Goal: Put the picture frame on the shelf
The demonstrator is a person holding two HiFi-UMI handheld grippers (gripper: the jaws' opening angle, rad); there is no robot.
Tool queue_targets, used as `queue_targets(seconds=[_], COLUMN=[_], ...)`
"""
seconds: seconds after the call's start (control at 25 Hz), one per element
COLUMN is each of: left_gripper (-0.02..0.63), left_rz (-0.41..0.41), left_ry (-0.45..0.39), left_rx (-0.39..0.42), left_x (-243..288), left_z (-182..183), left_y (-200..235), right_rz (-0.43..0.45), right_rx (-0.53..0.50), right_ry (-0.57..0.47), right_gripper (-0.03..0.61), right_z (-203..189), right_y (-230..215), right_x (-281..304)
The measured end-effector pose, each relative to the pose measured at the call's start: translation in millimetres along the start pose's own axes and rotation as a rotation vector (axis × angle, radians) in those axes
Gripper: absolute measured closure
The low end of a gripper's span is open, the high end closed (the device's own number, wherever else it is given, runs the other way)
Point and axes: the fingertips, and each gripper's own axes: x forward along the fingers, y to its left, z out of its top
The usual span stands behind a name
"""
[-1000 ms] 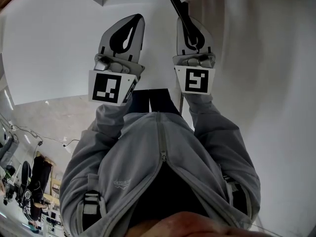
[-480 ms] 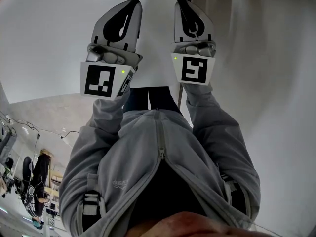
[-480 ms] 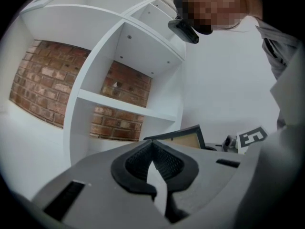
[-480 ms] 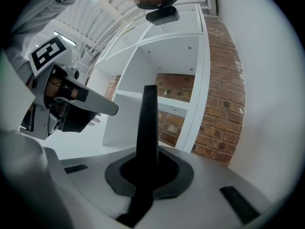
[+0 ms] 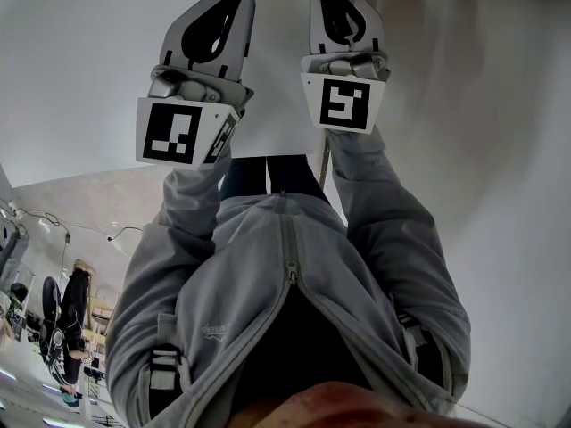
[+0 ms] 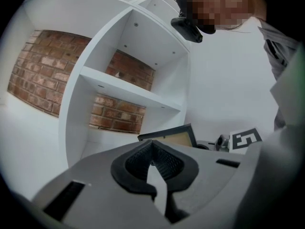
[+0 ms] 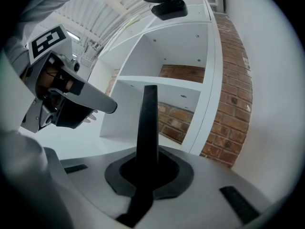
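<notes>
The picture frame (image 7: 148,116) stands upright and edge-on in the middle of the right gripper view, a thin black bar. The jaws of the right claw (image 7: 148,152) are clamped on its lower end. In the left gripper view the same frame sits lower centre, tilted, with a black border round a tan panel, just left of the right claw's marker cube (image 6: 244,140). In the head view it is only a black strip running off the top edge. The frame is held in the air near the shelf (image 7: 164,82), a white unit of open compartments that fills the upper middle of both gripper views. A brick wall (image 7: 232,104) shows through its back and beside it. The left claw (image 6: 152,147) has its jaws closed tip to tip with nothing between them. In the head view it sits at upper left, beside the right claw but apart from it. Below both, the sleeves and zipped front of a grey jacket (image 5: 285,283) fill the lower centre of that view.
</notes>
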Motion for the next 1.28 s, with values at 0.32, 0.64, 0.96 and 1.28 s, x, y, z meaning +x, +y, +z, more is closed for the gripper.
queue_targets(seconds=[0.32,0.64,0.96,1.28], left_gripper=[0.606,0.606,0.474,0.459], left_rz=[-0.025,-0.072,-0.176,-0.205], left_ry=[0.029,0.098,0.175,0.178], left_rx=[-0.008,-0.018,-0.042,-0.085], left_x=[7,15,22,17], left_z=[-1,-12,-24,-27], left_y=[-9,-17,-29,-28], right_rz=[-0.008,-0.024,-0.006,0.008], right_rx=[-0.059,-0.122,-0.240,-0.351], right_ry=[0.050,0.106,0.110,0.128], right_gripper=[0.543,0.543,0.543,0.543], right_z=[-12,-27,-28,-31], right_y=[-6,-6,3,19], right_x=[9,18,26,27])
